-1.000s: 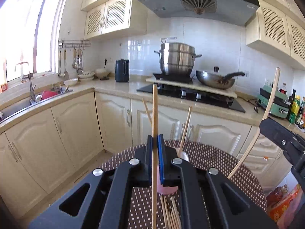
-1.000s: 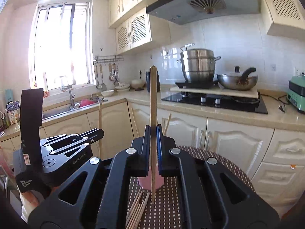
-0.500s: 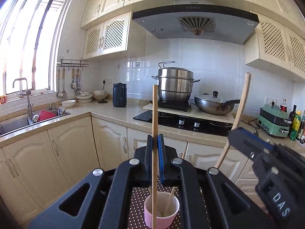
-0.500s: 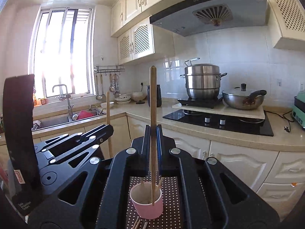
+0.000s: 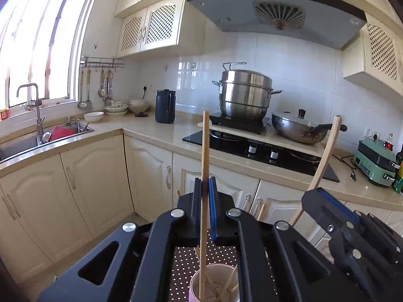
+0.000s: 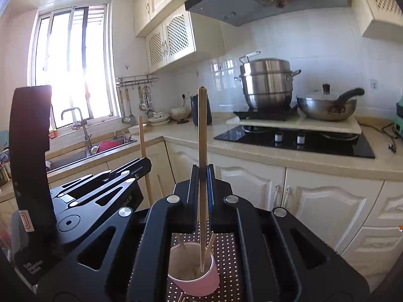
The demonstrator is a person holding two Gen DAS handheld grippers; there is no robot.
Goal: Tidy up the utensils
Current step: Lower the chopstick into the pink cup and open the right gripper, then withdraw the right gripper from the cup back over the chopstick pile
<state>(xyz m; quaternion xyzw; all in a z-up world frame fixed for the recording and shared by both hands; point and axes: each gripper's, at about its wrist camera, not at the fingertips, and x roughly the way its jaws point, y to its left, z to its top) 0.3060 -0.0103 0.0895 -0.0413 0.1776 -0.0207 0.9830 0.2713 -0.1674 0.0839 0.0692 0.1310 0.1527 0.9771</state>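
Chopsticks: each slim, round wooden chopstick (image 5: pixel 204 176) (image 6: pixel 202 151) stands upright, lower tip over pink cup (image 6: pixel 199 274)
Left gripper (image 5: pixel 205 201): clenched on one
Right gripper (image 6: pixel 202 186): clenched on other
Cup: paper, cylindrical, on dotted mat (image 6: pixel 226 246)

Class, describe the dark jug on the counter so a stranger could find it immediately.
Start at the black glass hob and follow the beige counter towards the sink. The dark navy lidded jug stands alone there, taller and darker than the pale bowls beside it.
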